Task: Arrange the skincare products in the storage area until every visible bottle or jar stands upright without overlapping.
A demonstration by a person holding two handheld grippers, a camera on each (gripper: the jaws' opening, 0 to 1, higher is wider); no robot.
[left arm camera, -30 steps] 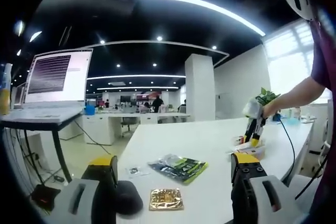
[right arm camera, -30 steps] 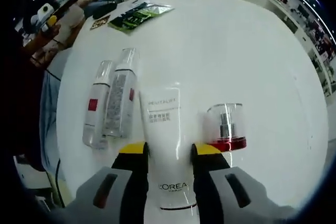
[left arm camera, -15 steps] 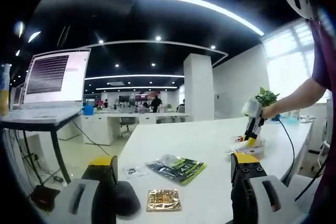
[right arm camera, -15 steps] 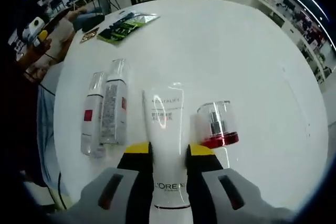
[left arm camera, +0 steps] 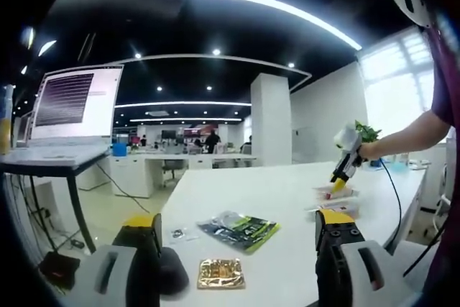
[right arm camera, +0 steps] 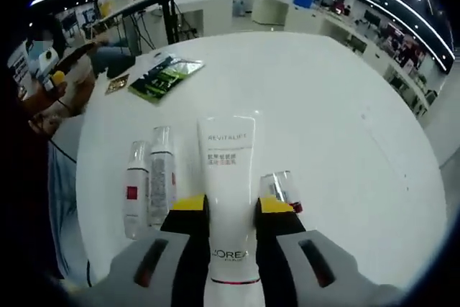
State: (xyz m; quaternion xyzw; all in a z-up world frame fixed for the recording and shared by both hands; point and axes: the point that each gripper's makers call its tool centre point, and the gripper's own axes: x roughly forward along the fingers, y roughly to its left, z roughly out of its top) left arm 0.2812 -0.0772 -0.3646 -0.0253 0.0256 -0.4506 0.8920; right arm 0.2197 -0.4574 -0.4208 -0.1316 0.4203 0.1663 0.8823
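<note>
Now the right gripper (right arm camera: 230, 210) squeezes the white tube (right arm camera: 230, 199) near its cap end, above the white table (right arm camera: 345, 106), with two clear bottles (right arm camera: 149, 186) lying on its left and a red-capped jar (right arm camera: 282, 190) on its right. To stand it well, tip it slowly cap-down onto a bare spot away from those. Meanwhile the left gripper (left arm camera: 237, 246) hangs wide open, holding nothing.

Bare tabletop (right arm camera: 323, 106) beyond bottles (right arm camera: 149, 188)

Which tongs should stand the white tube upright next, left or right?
Right. The right tongs are shut on the white L'Oreal tube. The left tongs hang open by the gold sachet, apart from the bottles.
</note>
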